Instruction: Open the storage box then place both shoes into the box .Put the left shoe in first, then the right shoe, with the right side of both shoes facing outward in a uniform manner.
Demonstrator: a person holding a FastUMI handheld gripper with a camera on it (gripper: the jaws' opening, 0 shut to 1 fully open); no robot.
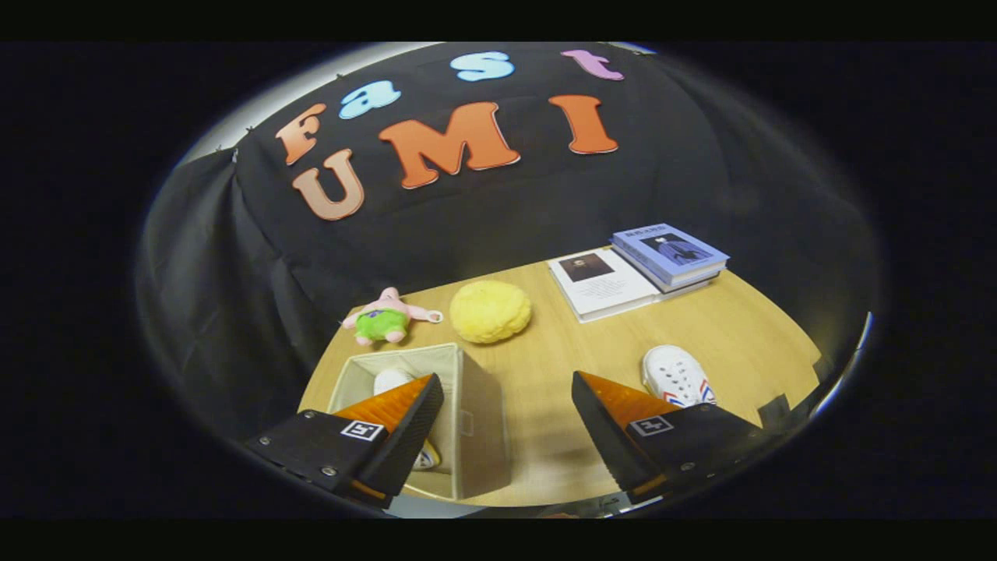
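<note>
The open beige fabric storage box (467, 413) sits on the wooden worktop (545, 366) with one white shoe (392, 380) inside, its long axis running away from the tool (506, 421). The tool hangs released, fingers wide apart above the box's right wall. The second white shoe with red-blue stripes (676, 377) lies just beyond the right finger, toe pointing away, with bare wood between it and the box.

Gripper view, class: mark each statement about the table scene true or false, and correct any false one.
1. One shoe lies inside the storage box. True.
2. The gripper is shut on the other shoe. False: its fingers are open and empty.
3. The yellow sponge sits beside the plush toy. True.
4. The books are stacked inside the box. False: they lie on the table beyond the fingers.
</note>
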